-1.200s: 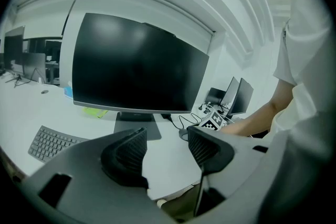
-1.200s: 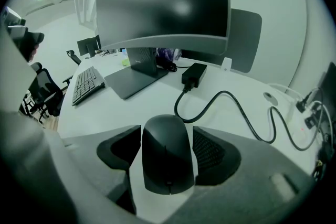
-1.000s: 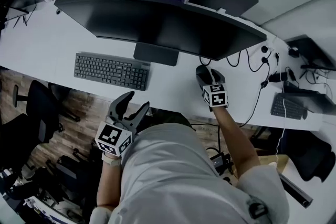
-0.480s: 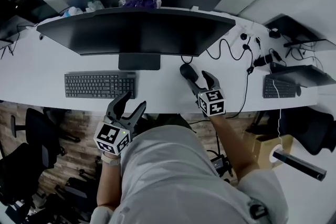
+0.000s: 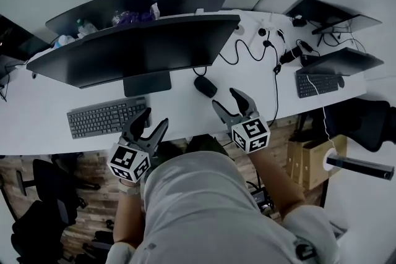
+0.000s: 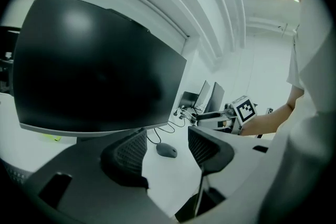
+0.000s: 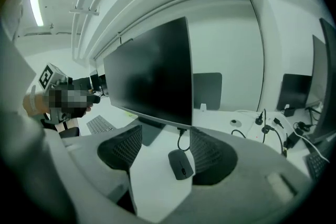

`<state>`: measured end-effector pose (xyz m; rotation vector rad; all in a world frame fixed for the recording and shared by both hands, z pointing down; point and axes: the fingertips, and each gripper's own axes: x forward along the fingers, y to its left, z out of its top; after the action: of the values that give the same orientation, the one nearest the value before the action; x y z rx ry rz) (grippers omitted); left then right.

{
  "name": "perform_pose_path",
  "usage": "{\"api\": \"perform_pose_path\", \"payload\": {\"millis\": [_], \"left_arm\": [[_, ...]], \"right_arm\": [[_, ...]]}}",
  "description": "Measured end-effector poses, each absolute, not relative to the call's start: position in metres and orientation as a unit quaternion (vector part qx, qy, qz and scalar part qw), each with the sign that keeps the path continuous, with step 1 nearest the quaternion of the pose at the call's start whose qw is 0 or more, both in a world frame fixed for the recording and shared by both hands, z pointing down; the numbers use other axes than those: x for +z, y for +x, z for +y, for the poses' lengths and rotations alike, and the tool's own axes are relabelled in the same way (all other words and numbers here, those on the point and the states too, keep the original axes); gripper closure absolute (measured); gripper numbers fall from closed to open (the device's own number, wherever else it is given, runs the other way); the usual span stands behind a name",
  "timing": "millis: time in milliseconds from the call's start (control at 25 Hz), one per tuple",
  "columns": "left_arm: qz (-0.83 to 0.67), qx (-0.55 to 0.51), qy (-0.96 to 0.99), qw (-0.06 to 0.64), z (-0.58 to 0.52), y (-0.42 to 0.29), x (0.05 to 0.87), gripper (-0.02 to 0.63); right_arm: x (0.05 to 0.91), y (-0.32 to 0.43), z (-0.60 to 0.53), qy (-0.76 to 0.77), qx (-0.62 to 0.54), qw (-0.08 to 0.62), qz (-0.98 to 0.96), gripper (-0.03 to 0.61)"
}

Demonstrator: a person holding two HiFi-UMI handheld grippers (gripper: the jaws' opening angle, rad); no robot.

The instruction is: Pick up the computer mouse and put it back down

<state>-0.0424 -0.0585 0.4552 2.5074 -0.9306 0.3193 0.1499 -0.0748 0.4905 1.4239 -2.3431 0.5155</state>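
The dark computer mouse point(image 5: 205, 86) lies flat on the white desk point(image 5: 179, 109), just right of the monitor stand, its cable running back behind the monitor. My right gripper point(image 5: 231, 101) hangs open a little nearer than the mouse and apart from it; the right gripper view shows the mouse point(image 7: 181, 163) on the desk beyond the spread jaws of my right gripper point(image 7: 164, 150). Over the desk's near edge, by the keyboard, my left gripper point(image 5: 150, 122) is open and empty. In the left gripper view the mouse point(image 6: 166, 150) shows far off between the jaws of that gripper point(image 6: 165, 147).
A wide dark monitor point(image 5: 136, 49) stands at the back on its stand point(image 5: 147, 83). The keyboard point(image 5: 106, 116) lies left of the mouse. Cables and plugs point(image 5: 272, 52) trail at the right, near a second keyboard point(image 5: 317, 83) and monitor. Office chairs stand on the wooden floor.
My right gripper has let go of the mouse and drawn back toward me; the mouse now lies on the desk. The head view has swung, and the left gripper stays by the desk edge.
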Motion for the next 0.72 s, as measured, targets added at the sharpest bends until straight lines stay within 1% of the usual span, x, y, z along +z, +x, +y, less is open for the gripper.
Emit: {"api": "perform_pose_path", "payload": {"millis": [320, 720], "left_arm": [[-0.293, 0.099, 0.928, 0.208, -0.063, -0.016, 0.441, 0.383], [-0.255, 0.084, 0.945, 0.187, -0.053, -0.001, 0.423, 0.383]], "right_arm": [[0.439, 0.159, -0.041, 0.532, 0.164, 0.110, -0.823, 0.291], [0.403, 0.151, -0.002, 0.543, 0.113, 0.092, -0.827, 0.291]]}}
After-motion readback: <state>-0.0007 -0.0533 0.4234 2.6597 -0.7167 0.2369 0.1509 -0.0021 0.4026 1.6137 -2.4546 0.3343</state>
